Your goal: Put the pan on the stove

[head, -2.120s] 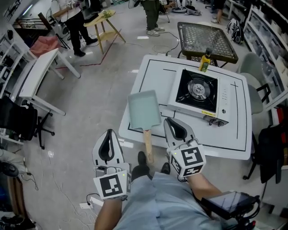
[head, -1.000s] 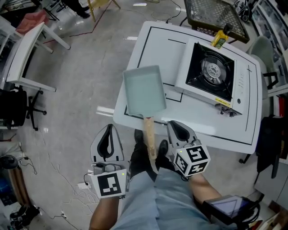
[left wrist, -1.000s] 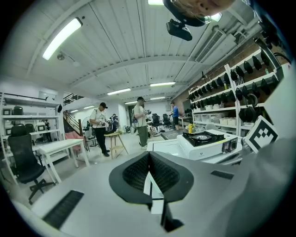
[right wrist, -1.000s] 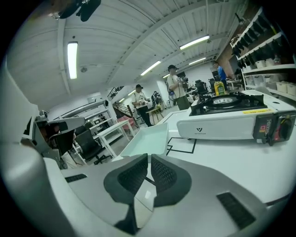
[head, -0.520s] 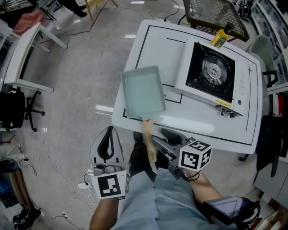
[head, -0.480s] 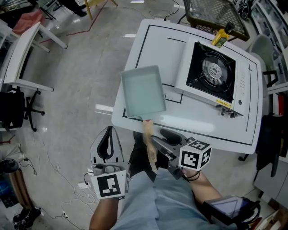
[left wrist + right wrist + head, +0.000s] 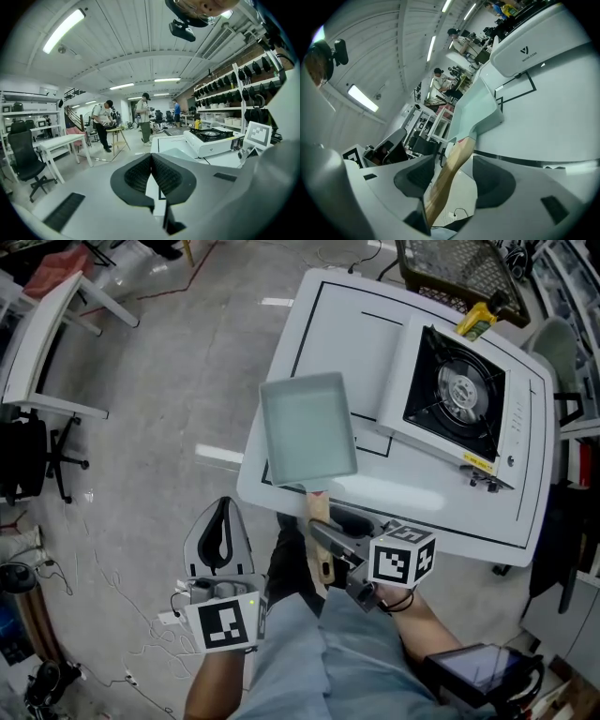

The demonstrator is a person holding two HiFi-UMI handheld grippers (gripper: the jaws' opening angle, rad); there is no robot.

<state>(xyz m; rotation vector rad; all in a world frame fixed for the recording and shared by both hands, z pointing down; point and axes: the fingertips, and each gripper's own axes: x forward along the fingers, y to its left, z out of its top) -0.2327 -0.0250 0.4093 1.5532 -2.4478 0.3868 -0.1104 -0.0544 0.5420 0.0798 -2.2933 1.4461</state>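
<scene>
Jaws of my right tool [image 7: 452, 177] had just been opening and stood wide apart, with the pan's wooden handle [image 7: 454, 159] between them but not clamped. The pale green pan [image 7: 307, 427] lay on the near left corner of the counter [image 7: 394, 498], beside the stove [image 7: 459, 399] and not on it. My left tool [image 7: 151, 174] was closed on nothing, off the counter's edge

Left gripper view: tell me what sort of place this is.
Probably a lab or workshop, not a home kitchen: stocked wall shelves, an office chair beside white work tables, and a portable gas stove set on a marked white table.
</scene>
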